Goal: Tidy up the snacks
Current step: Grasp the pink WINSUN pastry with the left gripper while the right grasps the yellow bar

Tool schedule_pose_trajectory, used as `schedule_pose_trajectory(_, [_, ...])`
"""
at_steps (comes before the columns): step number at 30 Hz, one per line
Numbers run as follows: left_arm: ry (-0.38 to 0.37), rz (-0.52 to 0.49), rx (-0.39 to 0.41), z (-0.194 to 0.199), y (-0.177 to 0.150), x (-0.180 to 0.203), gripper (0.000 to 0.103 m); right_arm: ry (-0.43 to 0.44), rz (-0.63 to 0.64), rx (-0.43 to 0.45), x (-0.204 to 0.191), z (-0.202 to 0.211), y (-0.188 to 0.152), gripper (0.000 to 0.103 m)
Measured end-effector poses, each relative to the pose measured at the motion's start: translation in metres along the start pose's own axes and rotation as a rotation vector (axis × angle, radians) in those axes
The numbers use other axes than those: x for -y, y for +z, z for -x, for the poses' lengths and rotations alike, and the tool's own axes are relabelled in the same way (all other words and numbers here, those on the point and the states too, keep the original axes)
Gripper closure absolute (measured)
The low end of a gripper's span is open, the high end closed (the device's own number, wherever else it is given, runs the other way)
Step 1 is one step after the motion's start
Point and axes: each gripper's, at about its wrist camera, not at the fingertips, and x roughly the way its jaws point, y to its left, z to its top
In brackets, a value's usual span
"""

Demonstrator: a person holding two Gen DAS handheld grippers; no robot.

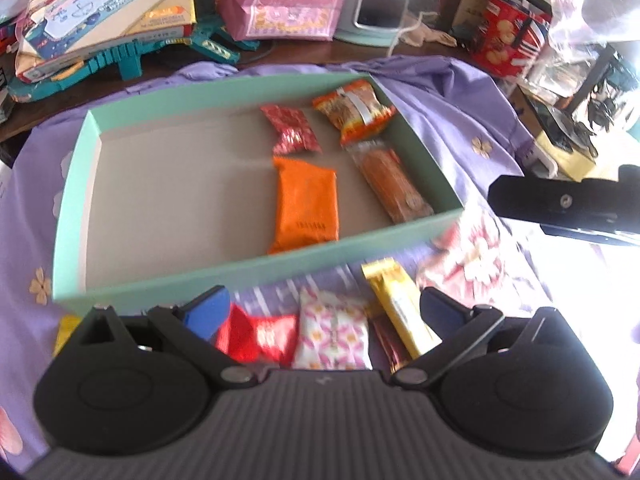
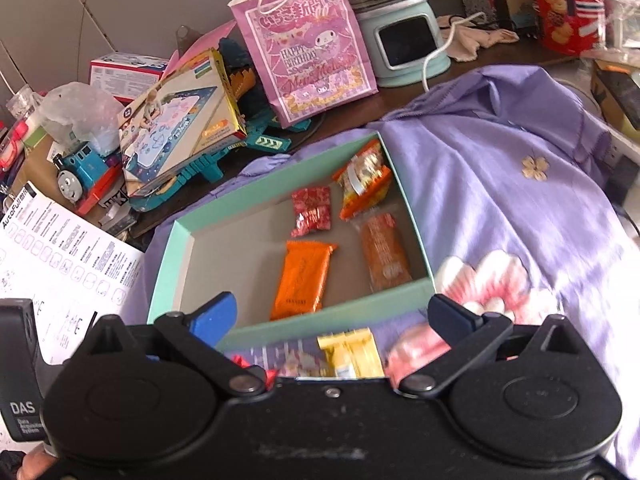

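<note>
"HAPPY BIRTHDAY" on pink gift bag (image 2: pixel 308 50), "DAS" on black device (image 2: pixel 18 396)

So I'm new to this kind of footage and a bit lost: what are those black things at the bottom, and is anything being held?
Those are two hand-held grippers, each with a camera looking along its blue-tipped jaws. One picture is from the left gripper, the other from the right gripper. Both stand open and hold nothing. Ahead, a mint-green cardboard box on purple flowered cloth contains four snacks, including an orange foil packet. More lie outside, such as a yellow wrapped bar.

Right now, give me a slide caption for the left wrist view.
Open left gripper above loose snack packets; four snacks lie in the mint box.
</note>
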Motion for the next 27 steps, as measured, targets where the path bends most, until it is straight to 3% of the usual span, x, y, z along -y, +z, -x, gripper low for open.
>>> schedule_pose_trajectory(11, [0.023,-0.052,-0.066,-0.017,-0.043,0.009,0.0,-0.028,-0.06,-0.075,0.025,-0.005,-0.059,0.0])
schedule_pose_trajectory(14, [0.025,-0.046,-0.071,-0.023,-0.044,0.007,0.006,-0.045,-0.073,-0.096,0.028,-0.013,-0.068,0.0])
schedule_pose_trajectory(22, [0.002,-0.044,-0.089,-0.042,-0.039,0.009,0.026,-0.052,-0.112,-0.107,0.036,-0.028,-0.077,0.017])
schedule_pose_trajectory(27, [0.006,-0.05,-0.106,-0.058,-0.035,0.013,0.028,-0.039,-0.128,-0.121,0.04,-0.038,-0.078,0.023])
